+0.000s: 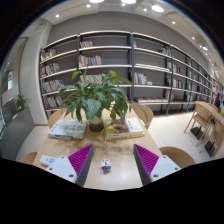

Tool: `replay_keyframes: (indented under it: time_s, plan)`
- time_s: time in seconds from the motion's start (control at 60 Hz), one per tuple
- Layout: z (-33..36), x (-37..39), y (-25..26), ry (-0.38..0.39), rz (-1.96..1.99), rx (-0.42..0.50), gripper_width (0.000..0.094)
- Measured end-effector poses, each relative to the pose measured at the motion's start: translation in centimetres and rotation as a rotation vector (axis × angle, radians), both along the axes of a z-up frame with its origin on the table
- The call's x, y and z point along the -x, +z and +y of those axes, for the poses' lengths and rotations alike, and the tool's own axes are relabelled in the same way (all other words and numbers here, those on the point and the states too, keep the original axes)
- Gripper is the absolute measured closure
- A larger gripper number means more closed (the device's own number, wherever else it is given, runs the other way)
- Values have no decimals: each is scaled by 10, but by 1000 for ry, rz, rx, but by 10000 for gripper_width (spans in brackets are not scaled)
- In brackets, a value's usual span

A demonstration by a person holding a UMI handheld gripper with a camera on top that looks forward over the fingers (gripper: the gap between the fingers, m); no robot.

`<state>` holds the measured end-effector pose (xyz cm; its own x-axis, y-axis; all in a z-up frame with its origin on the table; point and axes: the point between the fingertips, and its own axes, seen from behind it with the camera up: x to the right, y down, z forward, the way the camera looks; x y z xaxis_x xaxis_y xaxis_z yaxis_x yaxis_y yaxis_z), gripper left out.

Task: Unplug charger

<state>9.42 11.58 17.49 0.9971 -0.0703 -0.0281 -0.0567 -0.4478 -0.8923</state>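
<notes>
A small white charger block (106,166) with coloured marks sits on the light wooden table (112,150), between my two fingers and just ahead of them. My gripper (113,160) is open: the purple pads (82,159) stand wide apart with clear gaps on both sides of the charger. I cannot see a cable or socket.
A potted green plant (95,98) stands at the table's middle beyond the charger. Open books or papers (67,127) lie to its left and others (128,126) to its right. Chairs (144,112) ring the table. Bookshelves (110,65) fill the far wall.
</notes>
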Motion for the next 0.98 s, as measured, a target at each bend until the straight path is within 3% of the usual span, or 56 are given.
replay_keyframes:
  time_s: [0.15,0.533,0.983]
  plan:
    - [-69,8,42,1,-6,-61,151]
    - [-257,38,6,62,-57,69,146]
    - [-300,49,10,55,-63,63,148]
